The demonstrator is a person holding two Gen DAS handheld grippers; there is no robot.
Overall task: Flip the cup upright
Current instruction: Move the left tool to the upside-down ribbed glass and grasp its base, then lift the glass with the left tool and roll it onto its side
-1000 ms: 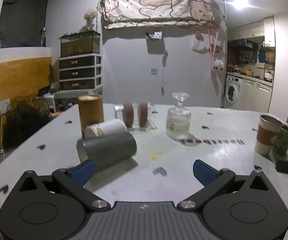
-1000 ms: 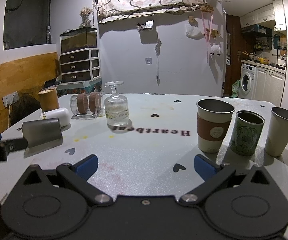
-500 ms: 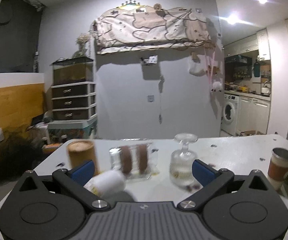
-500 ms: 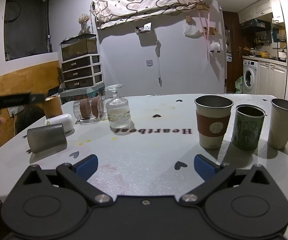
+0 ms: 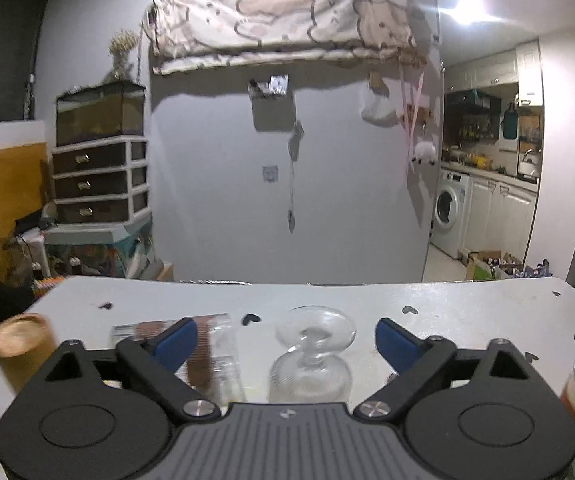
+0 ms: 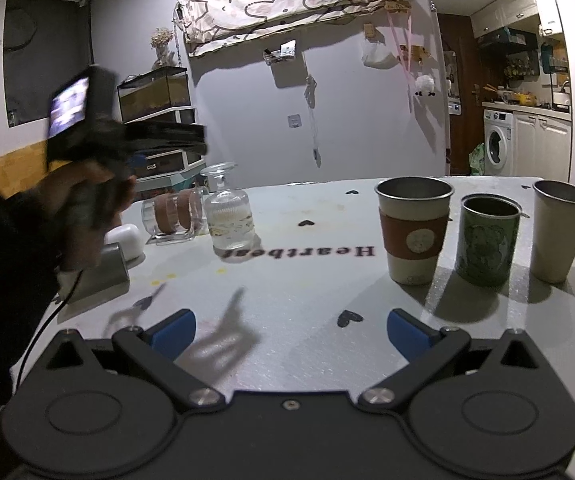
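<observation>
From the left wrist view, the left gripper (image 5: 283,340) is raised above the table (image 5: 467,304), jaws wide apart and empty. Between the blue pads sits an inverted glass goblet (image 5: 311,360), with a clear coaster holder (image 5: 211,356) and a brown canister (image 5: 23,352) to its left. The cup to be flipped is not visible here.

From the right wrist view, the right gripper (image 6: 289,330) hovers low over the table, jaws apart and empty. The grey metal cup (image 6: 101,272) lies on its side at the left edge, partly hidden by the hand (image 6: 87,208) holding the left gripper. Three upright cups (image 6: 483,232) stand well apart on the right.

Recommended procedure: lower the left gripper, straddle the cup wall mid-body, close firmly, then rotate until the open mouth faces up. Avoid the white case (image 6: 125,240) just beside it.
</observation>
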